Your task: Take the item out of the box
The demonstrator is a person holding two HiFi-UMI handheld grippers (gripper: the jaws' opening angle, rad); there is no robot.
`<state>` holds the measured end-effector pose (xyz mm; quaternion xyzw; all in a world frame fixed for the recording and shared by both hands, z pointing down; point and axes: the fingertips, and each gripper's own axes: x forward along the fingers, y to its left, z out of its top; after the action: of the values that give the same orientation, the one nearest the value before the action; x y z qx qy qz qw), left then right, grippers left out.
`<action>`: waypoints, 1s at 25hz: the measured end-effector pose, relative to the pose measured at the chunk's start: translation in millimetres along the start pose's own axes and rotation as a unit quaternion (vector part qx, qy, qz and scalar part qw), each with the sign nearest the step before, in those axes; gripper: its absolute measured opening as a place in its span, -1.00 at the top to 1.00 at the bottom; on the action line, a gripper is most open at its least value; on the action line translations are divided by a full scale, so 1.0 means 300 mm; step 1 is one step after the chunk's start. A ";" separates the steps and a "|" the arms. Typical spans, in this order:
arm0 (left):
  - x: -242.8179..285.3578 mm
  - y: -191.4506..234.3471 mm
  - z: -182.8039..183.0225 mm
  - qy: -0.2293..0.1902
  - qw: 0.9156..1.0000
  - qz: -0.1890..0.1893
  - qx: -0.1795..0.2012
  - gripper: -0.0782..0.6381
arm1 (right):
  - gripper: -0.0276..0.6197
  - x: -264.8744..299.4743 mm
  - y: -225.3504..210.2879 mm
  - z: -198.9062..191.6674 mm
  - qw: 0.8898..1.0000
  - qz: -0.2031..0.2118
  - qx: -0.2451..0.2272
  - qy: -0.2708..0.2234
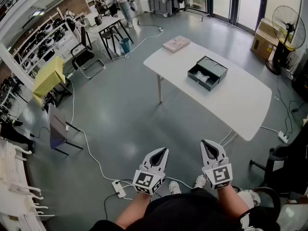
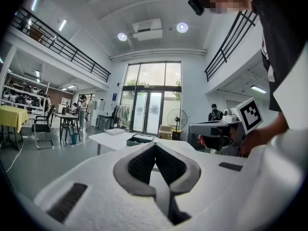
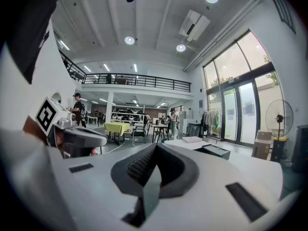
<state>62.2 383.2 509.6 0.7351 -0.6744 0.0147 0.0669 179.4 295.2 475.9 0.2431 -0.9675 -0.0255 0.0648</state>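
A dark open box (image 1: 207, 72) lies on the white table (image 1: 240, 105) far ahead of me, with something pale inside it. The same box (image 2: 140, 139) shows small and distant in the left gripper view, and as a dark box (image 3: 215, 151) in the right gripper view. My left gripper (image 1: 161, 151) and right gripper (image 1: 207, 144) hang side by side low in the head view, well short of the table. Both are shut with nothing between their jaws. The left gripper (image 2: 155, 144) and right gripper (image 3: 155, 146) each show their tips meeting.
A pinkish flat package (image 1: 176, 43) lies on the table's far end. A power strip (image 1: 118, 188) and cable run over the grey floor near my feet. Chairs (image 1: 57, 129), a yellow-covered table (image 1: 48, 77), a standing fan (image 1: 287, 25) and cardboard boxes (image 1: 264, 42) ring the room.
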 end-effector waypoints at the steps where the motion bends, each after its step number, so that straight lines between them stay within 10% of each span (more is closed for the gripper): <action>1: -0.005 -0.006 -0.002 0.000 1.000 -0.002 0.001 0.75 | 0.90 -0.005 0.007 -0.002 1.000 -0.001 0.000 0.001; 25: -0.020 0.076 0.000 -0.021 1.000 -0.014 -0.019 0.75 | 0.90 0.004 0.047 0.081 0.999 -0.021 0.012 -0.030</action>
<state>38.8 387.3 510.6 0.7432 -0.6655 -0.0145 0.0673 168.3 307.5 453.2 0.2636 -0.9639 -0.0224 0.0319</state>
